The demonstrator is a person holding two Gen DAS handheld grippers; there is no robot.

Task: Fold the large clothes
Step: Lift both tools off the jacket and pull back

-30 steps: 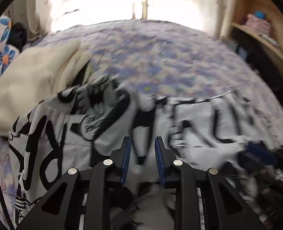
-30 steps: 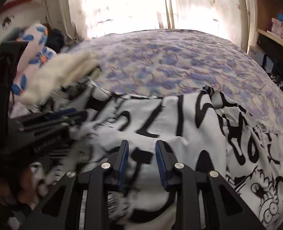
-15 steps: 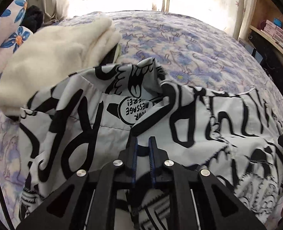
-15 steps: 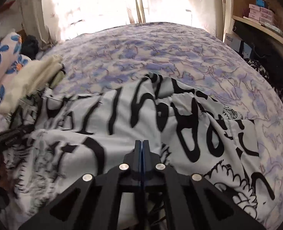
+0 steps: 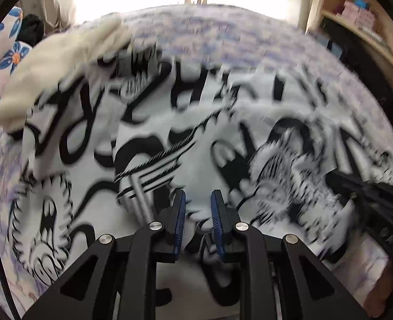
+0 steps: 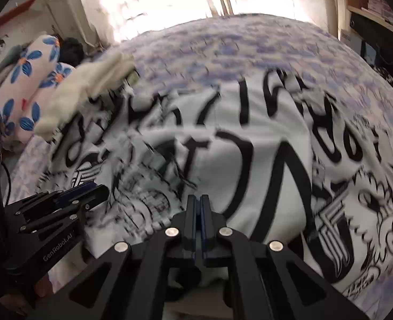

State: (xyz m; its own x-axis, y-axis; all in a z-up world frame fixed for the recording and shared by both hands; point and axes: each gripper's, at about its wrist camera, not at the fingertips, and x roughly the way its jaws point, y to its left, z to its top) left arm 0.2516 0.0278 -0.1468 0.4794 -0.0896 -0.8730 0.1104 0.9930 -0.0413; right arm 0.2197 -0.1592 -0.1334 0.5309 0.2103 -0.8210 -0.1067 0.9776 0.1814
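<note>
Left wrist view: a bed (image 5: 249,42) with a purple-and-white patterned sheet fills the frame from the bright window at the top down to both sides. Spread over most of the middle and lower part of it lies the garment (image 5: 148,144), a large white cloth printed with heavy black letters and cartoon figures, blurred by motion. At the upper left a cream towel (image 5: 52,69) rests on the bed, its lower edge overlapping the garment's top corner. Further left, at the frame edge, sits a pillow (image 5: 7,58) with blue flowers. A wooden shelf (image 5: 361,29) runs down the upper right. At the bottom centre the left gripper (image 5: 198,213) hangs over the garment with a gap between its blue pads; the jaws are opening, a fold of the cloth lies between them, and the pads do not press on it.

Right wrist view: the same garment (image 6: 263,160) covers the centre and right of the bed (image 6: 249,48), with the towel (image 6: 89,90) and flowered pillow (image 6: 23,85) at the left. The right gripper (image 6: 198,210), bottom centre, has its fingers clenched together with no gap; whether cloth is pinched between them cannot be told. The left gripper (image 6: 89,190) enters from the lower left, just above the garment.
</note>
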